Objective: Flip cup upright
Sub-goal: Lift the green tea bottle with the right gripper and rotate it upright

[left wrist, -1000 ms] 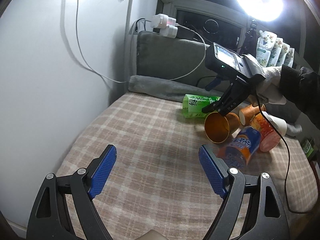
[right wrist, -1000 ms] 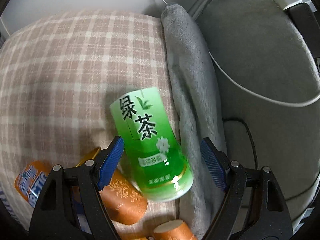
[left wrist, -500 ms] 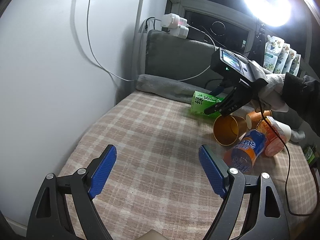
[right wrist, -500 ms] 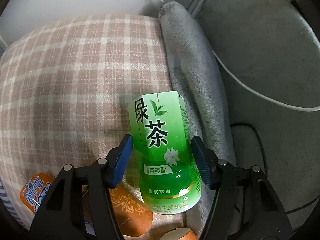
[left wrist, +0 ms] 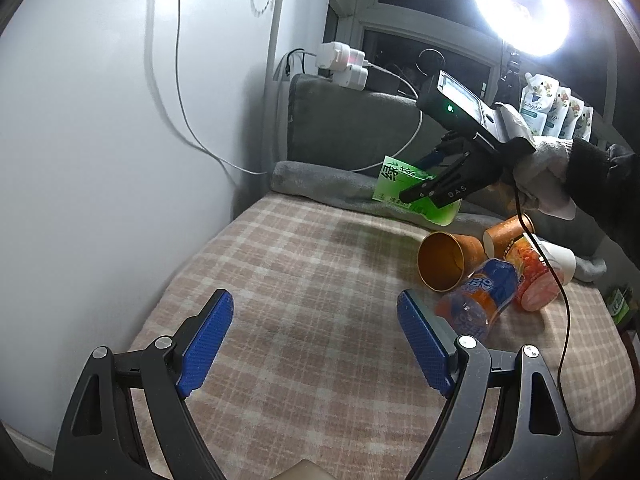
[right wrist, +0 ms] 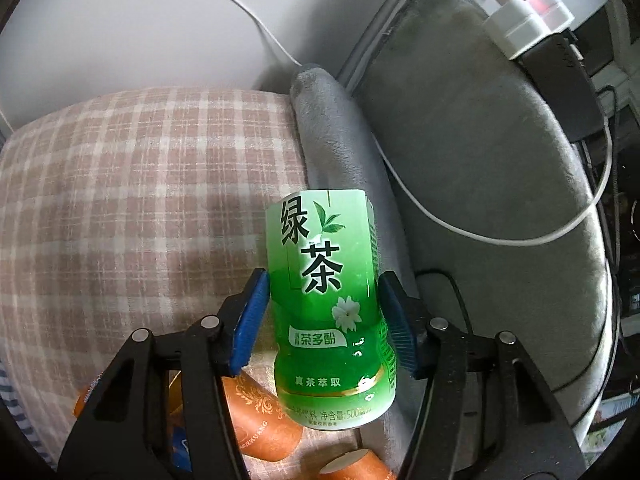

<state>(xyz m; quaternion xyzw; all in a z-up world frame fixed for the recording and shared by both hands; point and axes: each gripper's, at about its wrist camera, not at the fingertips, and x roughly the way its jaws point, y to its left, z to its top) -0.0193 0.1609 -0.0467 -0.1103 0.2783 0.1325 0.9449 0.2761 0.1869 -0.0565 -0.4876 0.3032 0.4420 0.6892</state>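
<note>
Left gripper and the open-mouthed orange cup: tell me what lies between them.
Only bare plaid blanket separates the left gripper from the orange cup, as the left wrist view shows.

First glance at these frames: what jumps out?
The bright green tea cup dominates the right wrist view, pinched between the right gripper pads over the grey rolled blanket. In the left wrist view, the ring light glares at top right above a pile of tipped orange cups on the plaid bed. The left gripper hangs open, holding nothing.
</note>
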